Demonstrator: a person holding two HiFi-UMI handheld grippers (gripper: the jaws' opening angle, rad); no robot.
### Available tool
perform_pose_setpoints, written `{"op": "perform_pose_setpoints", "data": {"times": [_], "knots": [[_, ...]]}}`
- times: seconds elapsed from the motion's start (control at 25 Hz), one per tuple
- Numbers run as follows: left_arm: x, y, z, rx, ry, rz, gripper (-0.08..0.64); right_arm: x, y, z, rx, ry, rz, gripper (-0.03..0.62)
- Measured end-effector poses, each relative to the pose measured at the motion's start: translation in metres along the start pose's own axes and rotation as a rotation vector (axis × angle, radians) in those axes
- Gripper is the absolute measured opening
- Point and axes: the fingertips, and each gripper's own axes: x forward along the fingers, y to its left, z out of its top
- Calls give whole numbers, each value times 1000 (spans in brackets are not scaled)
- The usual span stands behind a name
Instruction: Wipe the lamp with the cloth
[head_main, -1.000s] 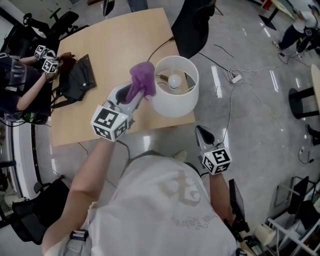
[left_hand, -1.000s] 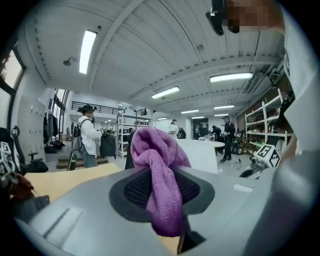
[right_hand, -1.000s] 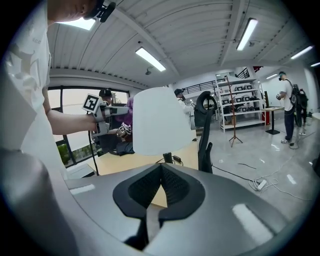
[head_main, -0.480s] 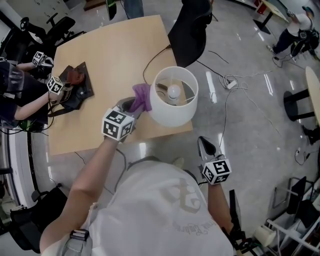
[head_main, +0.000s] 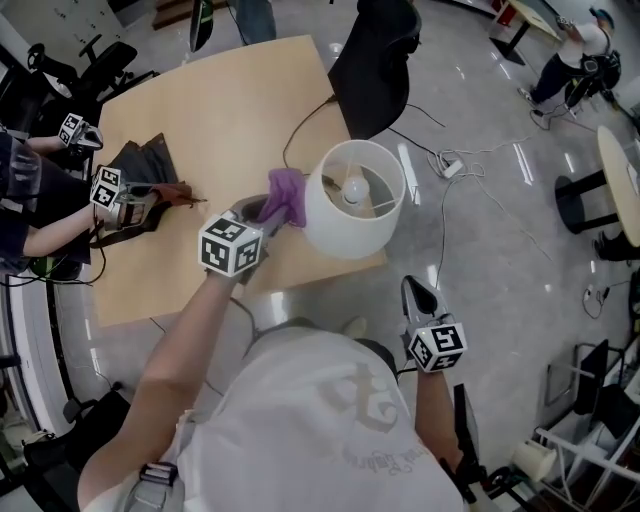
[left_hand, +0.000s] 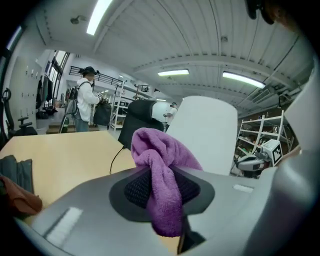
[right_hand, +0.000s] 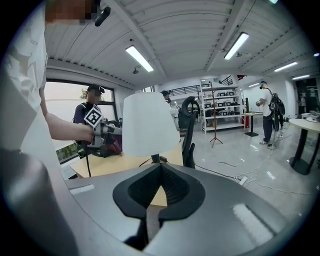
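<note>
The lamp (head_main: 355, 200) has a white drum shade and stands near the front right corner of the tan table (head_main: 200, 110); its bulb shows through the open top. My left gripper (head_main: 268, 210) is shut on a purple cloth (head_main: 286, 194), which rests against the shade's left side. In the left gripper view the cloth (left_hand: 161, 150) bunches up between the jaws of the left gripper (left_hand: 162, 172), with the shade (left_hand: 206, 132) just behind it. My right gripper (head_main: 412, 290) hangs off the table's front right with its jaws together and nothing in them. It looks at the lamp (right_hand: 148, 125) from a distance.
A black chair (head_main: 375, 55) stands behind the lamp. The lamp's cord (head_main: 300, 130) runs across the table. At the table's left, another person's grippers (head_main: 105, 190) work on a dark bag (head_main: 150, 165). Cables and a power strip (head_main: 450, 165) lie on the floor to the right.
My left gripper has carried the cloth down from the shade's top rim to its left side. The right gripper has stayed put. The other person's grippers have shifted on the bag.
</note>
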Motion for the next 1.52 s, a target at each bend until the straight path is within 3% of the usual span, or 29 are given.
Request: {"op": "perform_pose_setpoints", "data": {"times": [0.32,0.44,0.56,0.96,1.28,1.4,1.52], "knots": [[-9,-19,113,137,-178,-181,91,2,23,-7,5,-2,-48,14],[-9,-31,134,163,-178,-277,89,0,33,-11,2,7,-51,14],[0,-33,128,154,-123,-324,89,-4,33,-13,4,4,-54,14],[42,-5,75,110,51,-225,89,-4,-7,-11,22,-10,-34,14],[68,18,32,59,183,-71,91,-9,-52,-12,35,-11,26,14],[65,32,38,66,183,-18,91,-4,-64,-10,34,-17,49,14],[58,30,68,92,131,-15,91,-1,-77,-8,34,-23,70,14]]}}
